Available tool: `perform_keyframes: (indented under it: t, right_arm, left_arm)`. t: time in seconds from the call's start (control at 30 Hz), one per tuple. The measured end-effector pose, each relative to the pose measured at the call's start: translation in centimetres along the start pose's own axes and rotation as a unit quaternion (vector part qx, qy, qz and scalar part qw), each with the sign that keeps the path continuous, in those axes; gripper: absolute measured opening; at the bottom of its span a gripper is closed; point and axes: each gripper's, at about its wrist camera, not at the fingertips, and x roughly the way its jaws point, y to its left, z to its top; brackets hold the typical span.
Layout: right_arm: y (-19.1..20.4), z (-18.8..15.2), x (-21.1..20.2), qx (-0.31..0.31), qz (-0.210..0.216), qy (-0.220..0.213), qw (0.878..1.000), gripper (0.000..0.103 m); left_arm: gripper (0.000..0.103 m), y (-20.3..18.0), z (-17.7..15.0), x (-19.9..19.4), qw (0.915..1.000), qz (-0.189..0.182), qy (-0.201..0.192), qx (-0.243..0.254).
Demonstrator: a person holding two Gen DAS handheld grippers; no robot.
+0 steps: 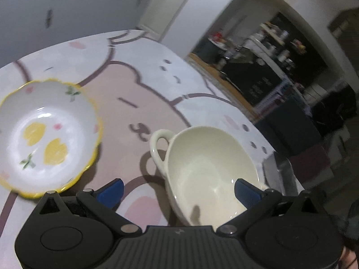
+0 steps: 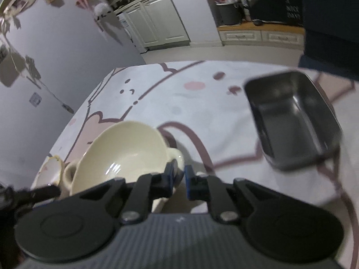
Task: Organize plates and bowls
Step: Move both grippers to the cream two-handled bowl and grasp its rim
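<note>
Your table (image 2: 224, 112), under a cartoon-print cloth, carries three pieces well apart, so by my reading the sorting has barely begun: nothing is stacked or nested yet. Largest is the dark metal tray (image 2: 291, 121) at far right, empty, which only your right wrist view shows whole; the left view catches just a sliver of it. Next is the cream two-handled bowl (image 1: 208, 168), tilted, near the table's middle. Your right gripper (image 2: 178, 179) has its pads almost together around that bowl's right handle, and I judge it is gripping there, though the contact is partly hidden. Your left gripper (image 1: 179, 190) is spread wide, its right pad over the bowl's near rim, holding nothing. Smallest, the yellow-rimmed flowered bowl (image 1: 47, 136) sits at left, seen plainly only from your left wrist.
</note>
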Motion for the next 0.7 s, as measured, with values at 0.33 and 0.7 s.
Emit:
perform_keyframes:
  t: [0.33, 0.7]
  right_arm:
    - [-2.7, -4.8, -4.5, 0.050, -0.002, -0.003, 0.999, 0.014]
    - [-6.1, -3.4, -7.8, 0.080, -0.043, -0.059, 0.994, 0.000]
  left_arm:
    - [0.081, -1.4, 1.7, 3.0, 0.9948, -0.027, 0.016, 0.097]
    - [0.047, -2.2, 2.9, 6.0, 0.9879, -0.048, 0.046, 0.140]
